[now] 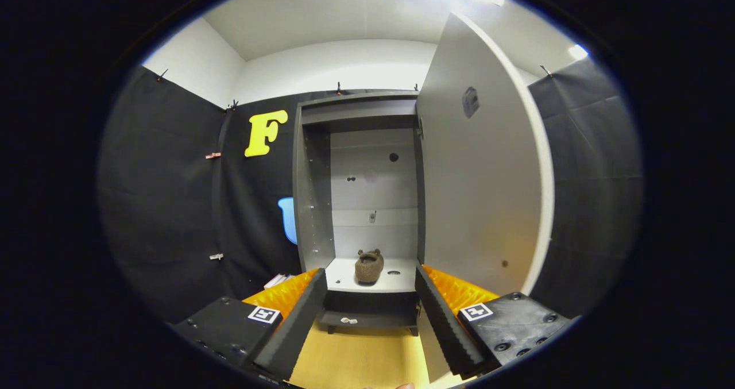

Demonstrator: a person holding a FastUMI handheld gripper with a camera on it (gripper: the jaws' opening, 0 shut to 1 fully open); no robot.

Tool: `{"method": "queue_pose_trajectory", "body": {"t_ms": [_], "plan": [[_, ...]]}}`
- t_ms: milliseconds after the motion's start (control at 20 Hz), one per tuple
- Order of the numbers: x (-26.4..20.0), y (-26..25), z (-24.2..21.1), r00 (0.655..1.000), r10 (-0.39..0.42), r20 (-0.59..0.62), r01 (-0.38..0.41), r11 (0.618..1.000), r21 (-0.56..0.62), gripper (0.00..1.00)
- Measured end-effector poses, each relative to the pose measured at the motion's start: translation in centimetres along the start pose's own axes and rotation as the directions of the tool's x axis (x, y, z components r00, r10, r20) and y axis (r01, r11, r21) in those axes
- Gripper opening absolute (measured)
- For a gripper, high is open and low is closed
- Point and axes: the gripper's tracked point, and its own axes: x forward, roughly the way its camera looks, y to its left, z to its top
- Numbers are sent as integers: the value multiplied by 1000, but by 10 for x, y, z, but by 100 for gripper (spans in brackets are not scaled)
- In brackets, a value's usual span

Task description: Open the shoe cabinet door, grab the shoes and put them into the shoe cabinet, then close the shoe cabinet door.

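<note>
Gripper view looks straight into the shoe cabinet point(313, 205), whose door point(482, 165) is swung wide to the right. A brown shoe point(368, 266) sits on the bottom shelf point(344, 282), well beyond the fingertips. The gripper point(370, 320) hangs in front of the opening with its fingers spread wide and nothing between them, over the yellow floor point(356, 360). Judging by this, the shoe is already stowed, so closing the door looks like the step in hand. That calls for swinging the gripper right, getting a finger behind the door's outer edge and pushing it round to the cabinet front without catching the shelf.
</note>
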Motion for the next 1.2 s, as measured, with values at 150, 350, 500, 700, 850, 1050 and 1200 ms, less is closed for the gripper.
{"method": "queue_pose_trajectory", "body": {"t_ms": [150,350,500,700,850,1050,1200], "plan": [[-31,-7,-8,1000,25,8,-25,1000,-2,98],[-63,-22,-10,998,55,37,-55,998,-6,98],[-79,-51,-10,998,31,56,-29,999,-39,98],[-87,-111,-13,997,-62,47,65,995,-70,98],[-80,-158,-14,991,-129,38,131,990,-59,98],[-54,-217,-27,979,-205,8,205,977,-51,98],[-29,-254,-34,970,-243,-13,242,970,-37,98]]}}
